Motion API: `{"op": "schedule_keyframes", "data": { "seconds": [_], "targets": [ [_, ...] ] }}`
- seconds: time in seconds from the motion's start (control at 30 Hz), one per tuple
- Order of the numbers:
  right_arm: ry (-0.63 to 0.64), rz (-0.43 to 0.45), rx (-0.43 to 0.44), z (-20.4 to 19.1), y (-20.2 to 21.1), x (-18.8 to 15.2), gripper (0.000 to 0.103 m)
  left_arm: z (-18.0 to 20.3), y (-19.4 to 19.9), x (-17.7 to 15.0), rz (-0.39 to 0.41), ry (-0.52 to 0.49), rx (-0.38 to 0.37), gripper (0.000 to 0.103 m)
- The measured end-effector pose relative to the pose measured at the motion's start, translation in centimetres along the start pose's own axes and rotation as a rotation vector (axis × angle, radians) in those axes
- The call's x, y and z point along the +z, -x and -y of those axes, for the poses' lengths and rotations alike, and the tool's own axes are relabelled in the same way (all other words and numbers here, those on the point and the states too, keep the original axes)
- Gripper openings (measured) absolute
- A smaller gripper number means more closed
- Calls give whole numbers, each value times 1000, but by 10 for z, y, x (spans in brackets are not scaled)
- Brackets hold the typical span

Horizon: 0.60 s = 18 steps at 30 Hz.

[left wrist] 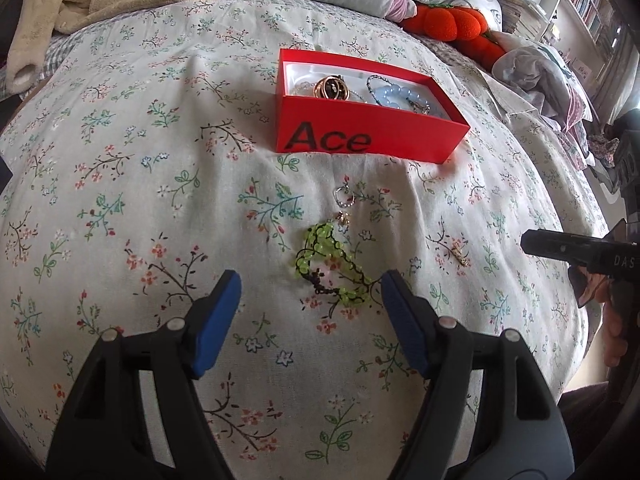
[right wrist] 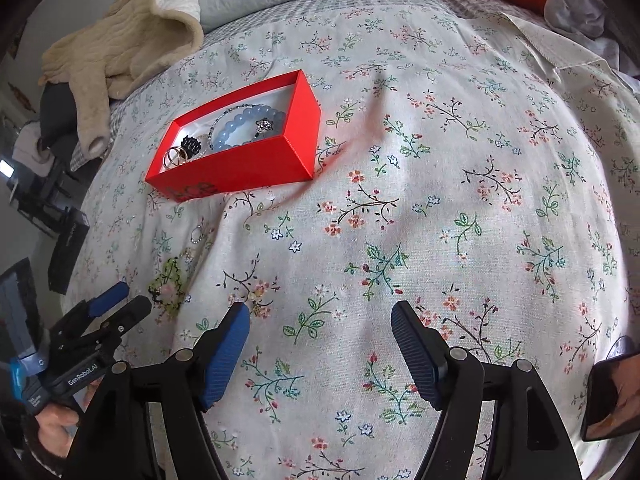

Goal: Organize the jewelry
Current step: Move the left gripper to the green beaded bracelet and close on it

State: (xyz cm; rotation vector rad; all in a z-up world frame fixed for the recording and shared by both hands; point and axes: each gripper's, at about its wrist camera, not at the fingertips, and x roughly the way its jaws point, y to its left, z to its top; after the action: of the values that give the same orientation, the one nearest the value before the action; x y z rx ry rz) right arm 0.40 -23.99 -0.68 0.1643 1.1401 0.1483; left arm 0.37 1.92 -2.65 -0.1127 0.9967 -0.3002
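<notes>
Holding both grippers wide open and empty, we see the green bead bracelet (left wrist: pixel 332 270) just ahead of the left gripper (left wrist: pixel 311 292), the red box (left wrist: pixel 360 136) farther ahead, and the right gripper (right wrist: pixel 320 322) over bare bedspread (right wrist: pixel 440 200).

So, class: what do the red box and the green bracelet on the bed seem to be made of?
Red box: likely matte cardboard, with thin, crisp folded walls and printed lettering.
Green bracelet: probably translucent glass or plastic beads on dark knotted cord; the beads look shiny, and which material cannot be told.
</notes>
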Motion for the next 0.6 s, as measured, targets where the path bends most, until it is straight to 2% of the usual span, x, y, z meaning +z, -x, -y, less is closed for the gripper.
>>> {"op": "schedule_keyframes", "data": {
  "seconds": [0.1,0.17,0.33,0.43,0.57,0.6],
  "targets": [
    [47,-21,-26,-4,-10,-8,74,0,-1,-6,12,11,-24,50],
    [64,-39,-38,-5,-15,-12,74,-1,-4,-6,10,29,-42,30],
    [66,-63,-31,-8,-22,-15,74,-6,-15,3,-25,88,-87,28],
    [79,-67,-31,-12,-24,-12,74,-11,-21,6,-47,137,-73,26],
    [74,-61,-28,-13,-23,-6,74,-16,-27,8,-74,185,-59,6],
    [73,-60,-27,-13,-23,-4,74,-16,-27,8,-75,186,-58,6]
  ]
}}
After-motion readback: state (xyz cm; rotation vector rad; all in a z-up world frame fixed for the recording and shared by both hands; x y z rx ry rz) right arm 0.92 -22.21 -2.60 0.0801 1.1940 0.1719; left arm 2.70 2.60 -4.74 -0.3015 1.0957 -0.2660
